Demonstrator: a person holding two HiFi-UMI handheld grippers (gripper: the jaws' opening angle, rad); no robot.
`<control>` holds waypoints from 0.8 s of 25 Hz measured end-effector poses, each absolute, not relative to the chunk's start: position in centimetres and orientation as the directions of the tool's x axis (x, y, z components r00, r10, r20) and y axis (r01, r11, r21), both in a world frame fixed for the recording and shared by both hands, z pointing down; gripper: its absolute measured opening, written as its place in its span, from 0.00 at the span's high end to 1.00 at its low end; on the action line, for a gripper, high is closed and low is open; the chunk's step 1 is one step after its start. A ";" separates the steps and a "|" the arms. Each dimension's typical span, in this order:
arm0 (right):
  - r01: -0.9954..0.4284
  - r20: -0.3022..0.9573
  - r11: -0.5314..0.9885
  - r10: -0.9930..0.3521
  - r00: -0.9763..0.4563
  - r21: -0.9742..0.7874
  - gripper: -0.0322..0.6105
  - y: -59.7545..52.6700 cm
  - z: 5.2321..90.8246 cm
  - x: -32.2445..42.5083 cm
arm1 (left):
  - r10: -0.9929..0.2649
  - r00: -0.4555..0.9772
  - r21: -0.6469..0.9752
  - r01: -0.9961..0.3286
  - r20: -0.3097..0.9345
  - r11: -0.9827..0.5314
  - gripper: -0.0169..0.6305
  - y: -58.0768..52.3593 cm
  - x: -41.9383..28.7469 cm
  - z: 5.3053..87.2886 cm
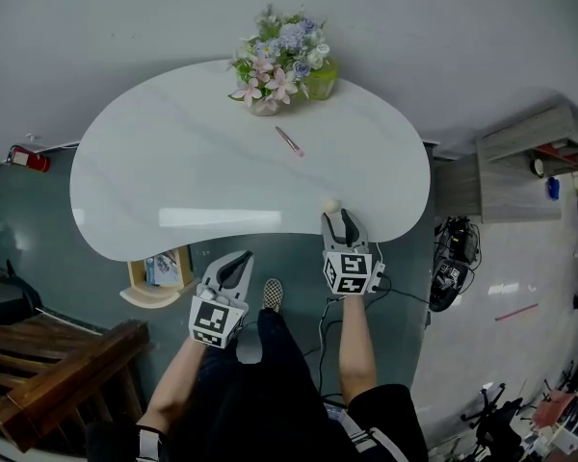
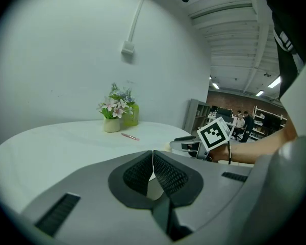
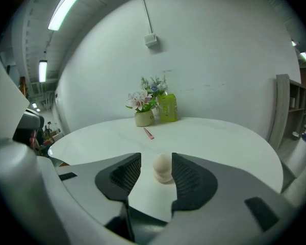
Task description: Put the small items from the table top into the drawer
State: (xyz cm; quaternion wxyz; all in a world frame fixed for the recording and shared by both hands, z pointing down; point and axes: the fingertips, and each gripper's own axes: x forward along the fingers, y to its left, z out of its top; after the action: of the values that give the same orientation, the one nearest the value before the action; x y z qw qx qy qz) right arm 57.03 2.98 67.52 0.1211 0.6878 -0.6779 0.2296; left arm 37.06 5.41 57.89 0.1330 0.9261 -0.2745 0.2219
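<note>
A small cream ball (image 1: 331,205) rests on the white table (image 1: 173,162) near its front edge. My right gripper (image 1: 340,219) is open around it. In the right gripper view the ball (image 3: 162,167) sits between the jaws, nearer the right pad (image 3: 186,175), with a gap on the left side. A thin pink stick (image 1: 289,141) lies farther back, toward the flowers. My left gripper (image 1: 235,268) hangs below the table's front edge; its jaws are shut with nothing in them, and its pads (image 2: 162,173) meet. A light wooden drawer (image 1: 133,279) juts out under the table to the left of it.
A pot of flowers (image 1: 270,65) and a green bottle (image 1: 320,83) stand at the table's far edge. A dark wooden bench (image 1: 48,383) is at lower left, a grey cabinet (image 1: 520,162) at right, with cables (image 1: 453,263) on the floor.
</note>
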 end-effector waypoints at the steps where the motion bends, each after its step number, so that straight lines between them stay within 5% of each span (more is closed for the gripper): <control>1: -0.988 0.485 -0.051 -0.874 -0.026 -0.145 0.66 2.7 67.8 57.0 | -0.449 0.750 0.126 -0.568 0.486 -0.813 0.94 5.4 37.0 58.0; 16: -0.989 0.556 -0.108 -0.830 0.034 -0.101 0.63 1.4 70.4 57.8 | -0.458 0.737 0.127 -0.584 0.496 -0.802 0.94 4.3 36.0 58.6; 20: -0.989 0.558 -0.118 -0.828 0.048 -0.091 0.70 1.4 70.3 57.9 | -0.463 0.736 0.125 -0.587 0.494 -0.800 0.94 4.3 35.8 58.4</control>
State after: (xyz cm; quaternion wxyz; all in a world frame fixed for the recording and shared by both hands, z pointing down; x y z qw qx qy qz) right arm 57.90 1.40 70.30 0.1617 0.7055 -0.6439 0.2480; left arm 35.83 4.27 58.42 0.1373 0.9215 -0.2850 0.2253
